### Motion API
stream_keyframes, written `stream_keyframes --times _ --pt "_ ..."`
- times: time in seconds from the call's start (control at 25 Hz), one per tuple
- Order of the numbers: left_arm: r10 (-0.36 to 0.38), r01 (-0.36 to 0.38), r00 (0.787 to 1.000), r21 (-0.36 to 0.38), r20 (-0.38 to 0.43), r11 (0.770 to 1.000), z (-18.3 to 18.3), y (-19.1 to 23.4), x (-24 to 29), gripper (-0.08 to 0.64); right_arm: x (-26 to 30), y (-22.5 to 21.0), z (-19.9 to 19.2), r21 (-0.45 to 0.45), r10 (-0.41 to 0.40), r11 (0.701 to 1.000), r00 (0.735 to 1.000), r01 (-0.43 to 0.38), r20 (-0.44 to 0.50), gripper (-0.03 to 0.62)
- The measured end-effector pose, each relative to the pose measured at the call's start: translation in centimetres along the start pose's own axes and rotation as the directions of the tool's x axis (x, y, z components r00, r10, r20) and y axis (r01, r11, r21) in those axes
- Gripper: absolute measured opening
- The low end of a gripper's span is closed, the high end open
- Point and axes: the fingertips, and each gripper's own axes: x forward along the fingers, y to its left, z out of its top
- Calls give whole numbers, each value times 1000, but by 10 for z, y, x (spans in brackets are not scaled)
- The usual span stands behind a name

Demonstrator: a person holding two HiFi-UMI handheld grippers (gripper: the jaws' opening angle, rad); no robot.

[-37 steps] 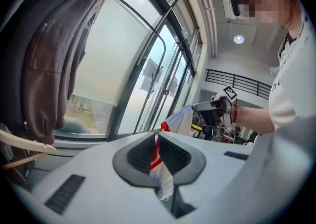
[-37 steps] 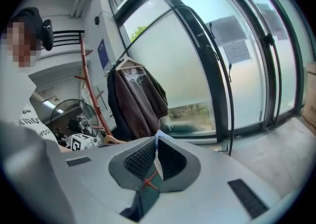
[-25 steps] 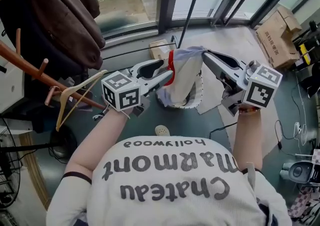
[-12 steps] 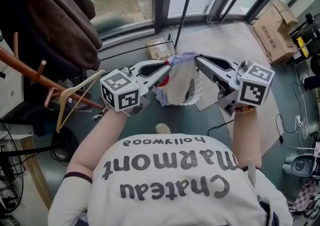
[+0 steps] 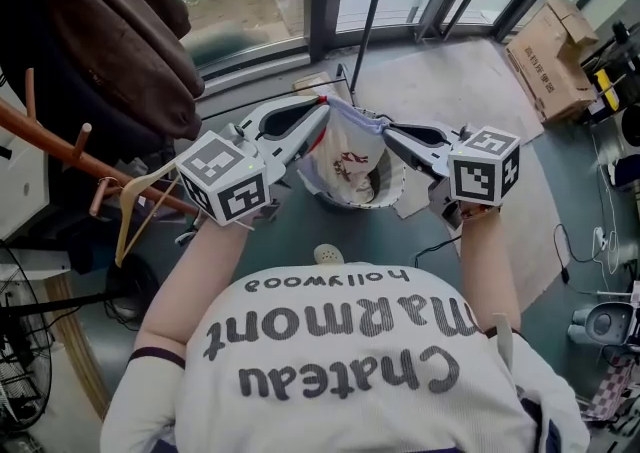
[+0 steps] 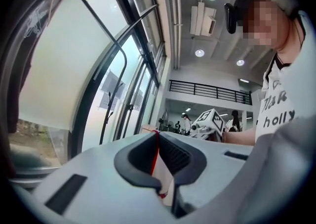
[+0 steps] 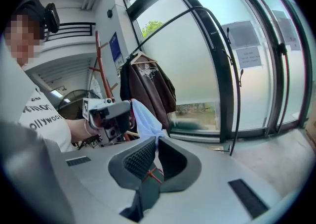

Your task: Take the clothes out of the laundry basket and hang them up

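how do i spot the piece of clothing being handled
Start at the white laundry basket on the floor by the windows. Just above it a garment hangs between the right gripper and the left gripper, whose jaws have just closed on it. Unlike the dark brown coats on the rack, it is pale with red trim.

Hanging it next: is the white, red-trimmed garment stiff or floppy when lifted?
Probably floppy: the garment sags between the left claw and right claw. Likely light, since two edge pinches carry it. Releasing either pinch would probably let it droop.
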Motion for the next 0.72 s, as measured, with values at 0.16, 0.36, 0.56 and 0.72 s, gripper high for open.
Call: stream_keyframes --times 0.16,0.36,0.56,0.72 --pt "-31 30 999 20 32 999 15 -11 2 18 7 -13 -8 48 -22 999 1000 22 17 68" --pt "-68 68 998 36 8 997 14 -21 4 18 5 19 22 -120 75 990 996 -68 56 256" --pt "-126 126 992 60 -5 990 10 -40 7 18 26 68 38 -300 183 939 983 -169 19 255" --pt "-116 115 993 72 12 991 12 -44 3 18 31 68 40 -362 125 926 992 -107 27 112"
